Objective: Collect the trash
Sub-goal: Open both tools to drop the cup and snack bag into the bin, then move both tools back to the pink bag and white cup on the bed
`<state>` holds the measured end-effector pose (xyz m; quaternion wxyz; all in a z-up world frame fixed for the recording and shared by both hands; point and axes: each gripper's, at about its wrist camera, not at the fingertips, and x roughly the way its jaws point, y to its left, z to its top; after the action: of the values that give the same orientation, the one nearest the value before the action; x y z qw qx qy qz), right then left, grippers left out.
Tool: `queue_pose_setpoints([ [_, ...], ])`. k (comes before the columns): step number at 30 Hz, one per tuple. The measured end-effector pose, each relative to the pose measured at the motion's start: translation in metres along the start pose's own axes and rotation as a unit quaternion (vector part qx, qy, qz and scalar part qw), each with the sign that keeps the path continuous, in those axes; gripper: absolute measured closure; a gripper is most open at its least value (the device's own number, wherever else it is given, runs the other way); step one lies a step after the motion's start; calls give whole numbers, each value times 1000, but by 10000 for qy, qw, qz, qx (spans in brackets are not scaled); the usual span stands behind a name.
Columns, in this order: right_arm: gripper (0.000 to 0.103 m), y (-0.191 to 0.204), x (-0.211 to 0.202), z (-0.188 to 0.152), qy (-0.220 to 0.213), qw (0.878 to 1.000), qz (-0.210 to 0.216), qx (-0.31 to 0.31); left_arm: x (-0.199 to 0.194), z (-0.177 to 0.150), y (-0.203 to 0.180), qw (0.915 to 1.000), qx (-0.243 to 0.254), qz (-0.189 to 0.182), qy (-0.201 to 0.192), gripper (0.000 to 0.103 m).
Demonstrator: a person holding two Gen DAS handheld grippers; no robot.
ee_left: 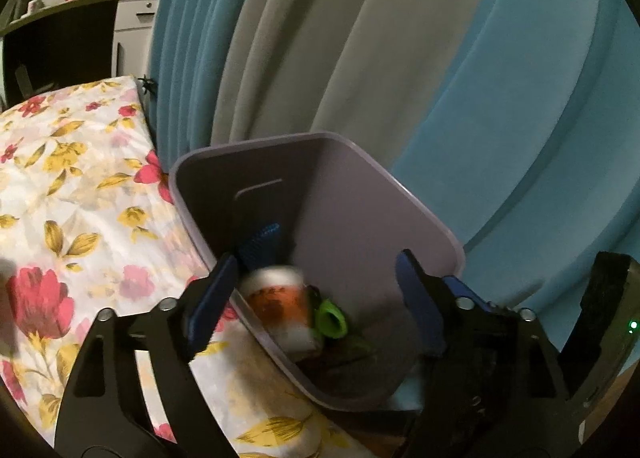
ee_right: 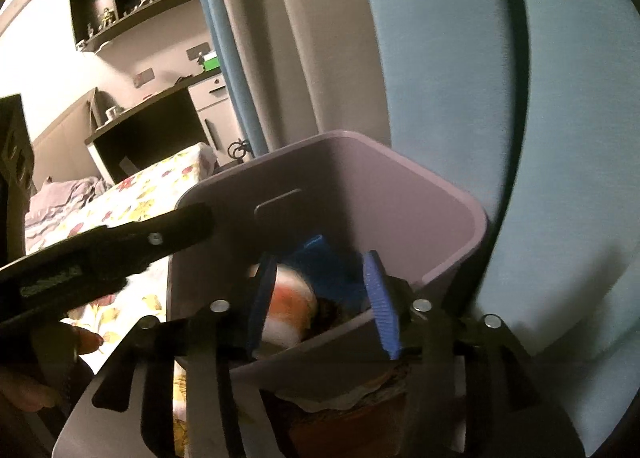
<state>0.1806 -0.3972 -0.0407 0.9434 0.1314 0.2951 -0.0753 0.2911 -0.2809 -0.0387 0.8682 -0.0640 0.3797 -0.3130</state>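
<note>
Bin (ee_left: 360, 197): pale lilac-grey. Cup (ee_left: 280, 306) inside: white with orange band, blurred, possibly patterned. Beside it, a bright green item (ee_left: 332, 320). Bedsheet (ee_left: 80, 177): white, red and yellow floral print. Curtains (ee_left: 520, 97): teal and grey stripes. Gripper pads (ee_right: 380, 298): blue.

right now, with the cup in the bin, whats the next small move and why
Probably lift both grippers back out of the bin. The orange-and-white cup is blurred inside it, clear of the pads, and the left gripper and right gripper stand open, so nothing seems left to release.
</note>
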Motion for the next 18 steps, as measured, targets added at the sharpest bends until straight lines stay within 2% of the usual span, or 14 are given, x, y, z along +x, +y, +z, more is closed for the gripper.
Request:
queue_pose_setpoints([
  [2,49,-3,-4,-1,-60,10000,-44,64,-7,-1,1,9999,8,125,-99,13],
  [5,41,-6,-11,-2,-167,9998,-73,127,-19,-4,3,9990,22,366,-259,9],
  [7,35,-5,-15,-2,-226,9996,-80,126,-28,-7,5,9983,7,491,-323,8],
  [18,28,15,-38,-3,-471,9988,-144,-24,-78,-25,18,9939,7,946,-568,8],
])
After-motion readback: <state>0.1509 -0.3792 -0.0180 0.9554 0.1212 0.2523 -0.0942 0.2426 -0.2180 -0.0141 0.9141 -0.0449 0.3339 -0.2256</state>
